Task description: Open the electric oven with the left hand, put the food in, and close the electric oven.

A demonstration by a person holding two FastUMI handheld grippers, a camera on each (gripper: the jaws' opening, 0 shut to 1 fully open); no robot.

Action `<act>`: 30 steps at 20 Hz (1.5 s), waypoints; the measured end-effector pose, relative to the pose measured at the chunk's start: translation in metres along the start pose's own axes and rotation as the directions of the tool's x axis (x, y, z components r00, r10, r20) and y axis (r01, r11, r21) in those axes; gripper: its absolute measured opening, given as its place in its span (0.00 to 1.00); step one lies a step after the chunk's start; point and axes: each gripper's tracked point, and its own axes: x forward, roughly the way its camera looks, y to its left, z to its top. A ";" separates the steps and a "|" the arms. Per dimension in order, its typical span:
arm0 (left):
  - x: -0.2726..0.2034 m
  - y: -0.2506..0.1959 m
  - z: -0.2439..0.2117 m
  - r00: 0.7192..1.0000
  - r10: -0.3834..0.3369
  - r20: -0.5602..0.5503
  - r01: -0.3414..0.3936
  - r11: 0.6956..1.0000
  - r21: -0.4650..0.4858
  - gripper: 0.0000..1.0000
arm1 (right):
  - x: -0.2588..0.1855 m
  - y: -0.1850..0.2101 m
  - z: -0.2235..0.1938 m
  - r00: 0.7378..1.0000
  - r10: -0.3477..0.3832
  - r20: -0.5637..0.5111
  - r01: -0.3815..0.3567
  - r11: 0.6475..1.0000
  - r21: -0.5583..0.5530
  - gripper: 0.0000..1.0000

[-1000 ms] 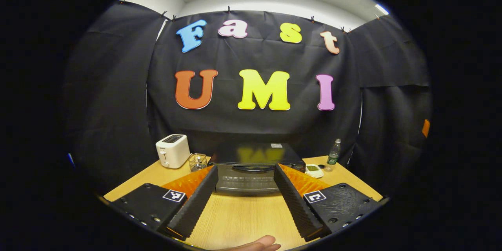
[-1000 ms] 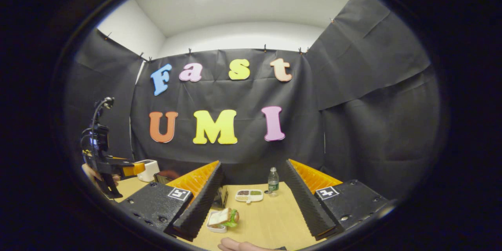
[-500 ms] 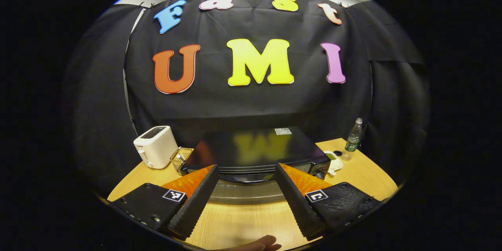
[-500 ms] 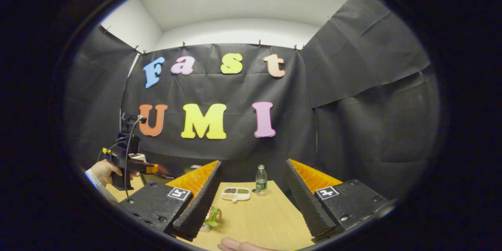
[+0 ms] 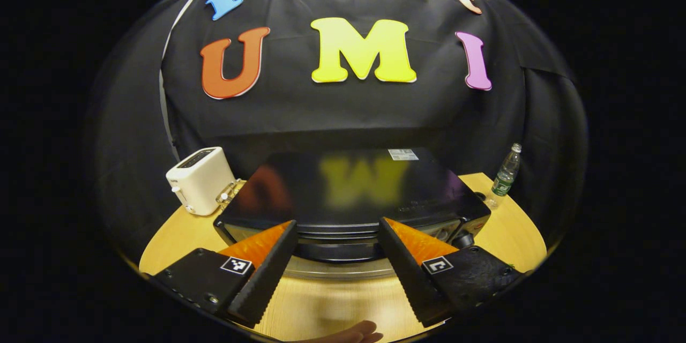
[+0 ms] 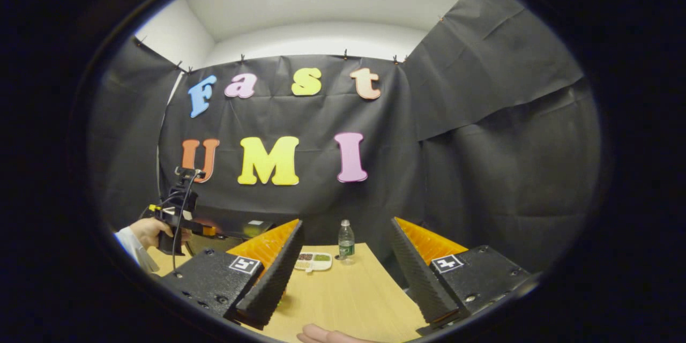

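both the left gripper (image 5: 336,236) and right gripper (image 6: 343,236) are held spread wide, the electric oven (image 5: 351,198) door partly hidden behind fingers.

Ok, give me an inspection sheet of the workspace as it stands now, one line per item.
Surface: wooden table, bare in front of the oven.
Job's things: electric oven, door shut.
Clutter: white toaster, water bottle, divided snack dish.
Grippers: left gripper open, fingers near the oven's handle; right gripper open, holding nothing.
Cables: one runs down from the left gripper's camera in the right gripper view.
Surroundings: black cloth wall.
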 end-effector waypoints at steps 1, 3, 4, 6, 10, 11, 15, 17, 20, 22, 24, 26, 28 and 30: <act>-0.001 0.001 -0.005 1.000 -0.002 -0.014 0.002 1.000 -0.003 0.95 | -0.001 0.000 -0.003 1.000 0.004 -0.009 -0.004 1.000 0.004 0.97; -0.007 0.002 -0.008 1.000 -0.005 -0.017 0.005 1.000 -0.002 0.96 | -0.004 -0.002 -0.007 1.000 0.004 -0.022 -0.004 1.000 0.002 0.97; -0.012 0.002 -0.009 1.000 -0.007 -0.019 0.007 1.000 -0.008 0.96 | -0.006 -0.005 -0.007 1.000 -0.002 -0.024 0.002 1.000 -0.008 0.97; -0.025 0.002 -0.020 0.999 -0.011 -0.040 0.010 1.000 -0.013 0.97 | -0.010 -0.005 -0.007 1.000 -0.007 -0.020 0.007 1.000 -0.026 0.97; -0.054 0.001 -0.047 0.998 -0.018 -0.057 0.018 1.000 -0.013 0.98 | -0.019 0.007 -0.011 0.999 0.016 -0.037 -0.017 0.999 -0.033 0.97; -0.062 0.001 -0.056 0.998 -0.019 -0.057 0.018 1.000 -0.009 0.98 | -0.020 0.014 -0.012 0.999 0.031 -0.044 -0.032 0.999 -0.025 0.97; -0.086 0.001 -0.097 0.995 -0.020 -0.096 0.018 1.000 -0.022 0.97 | -0.022 0.026 -0.010 0.997 0.052 -0.053 -0.053 0.998 -0.020 0.97; -0.091 -0.001 -0.111 0.995 -0.020 -0.101 0.018 1.000 -0.020 0.98 | -0.025 0.031 -0.012 0.997 0.052 -0.057 -0.053 0.998 -0.016 0.97; -0.096 -0.002 -0.135 0.993 -0.022 -0.115 0.018 0.999 -0.038 0.97 | -0.025 0.036 -0.017 0.994 0.059 -0.087 -0.060 0.998 -0.012 0.97; -0.099 -0.003 -0.149 0.991 -0.022 -0.133 0.017 0.999 -0.034 0.98 | -0.023 0.037 -0.022 0.992 0.057 -0.114 -0.057 0.998 0.003 0.97; -0.098 -0.003 -0.156 0.991 -0.023 -0.133 0.018 0.999 -0.037 0.97 | -0.021 0.043 -0.026 0.987 0.074 -0.145 -0.071 0.997 0.024 1.00; -0.098 -0.003 -0.161 0.991 -0.023 -0.132 0.018 0.999 -0.039 0.97 | -0.014 0.046 -0.032 0.982 0.082 -0.172 -0.078 0.996 0.033 0.97; -0.098 -0.003 -0.162 0.993 -0.020 -0.116 0.019 1.000 -0.017 0.96 | -0.005 0.051 -0.034 0.977 0.089 -0.192 -0.082 0.996 0.042 0.97; -0.099 -0.004 -0.167 0.994 -0.020 -0.109 0.019 1.000 -0.010 0.95 | 0.007 0.056 -0.046 0.966 0.104 -0.237 -0.091 0.994 0.064 0.97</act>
